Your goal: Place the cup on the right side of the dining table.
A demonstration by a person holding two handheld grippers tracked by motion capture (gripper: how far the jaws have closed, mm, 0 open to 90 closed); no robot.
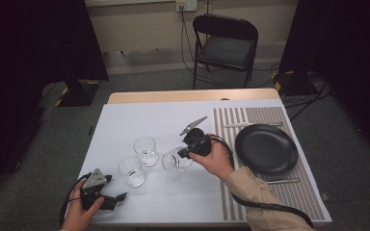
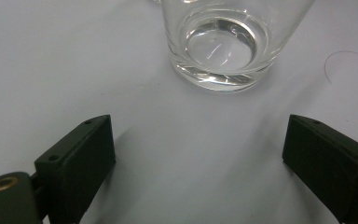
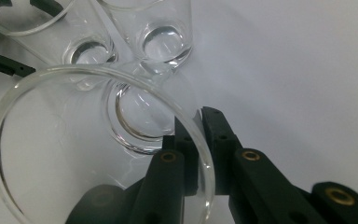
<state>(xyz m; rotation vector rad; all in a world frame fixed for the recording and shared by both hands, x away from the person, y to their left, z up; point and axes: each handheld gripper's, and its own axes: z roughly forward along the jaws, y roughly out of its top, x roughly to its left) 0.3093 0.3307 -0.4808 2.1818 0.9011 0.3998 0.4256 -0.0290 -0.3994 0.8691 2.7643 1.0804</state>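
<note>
I am holding my black two-jaw left gripper wide open at lower left, while my black right gripper is pinching shut mid-frame.

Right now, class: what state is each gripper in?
Left gripper: open, holding nothing.
Right gripper: shut on the rim of a glass.

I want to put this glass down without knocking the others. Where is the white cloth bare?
Bare cloth lies beyond the glasses, toward the table's far edge, and between the held glass and the striped mat. It is crowded left of it, where two glasses stand close together near the left tool.
</note>
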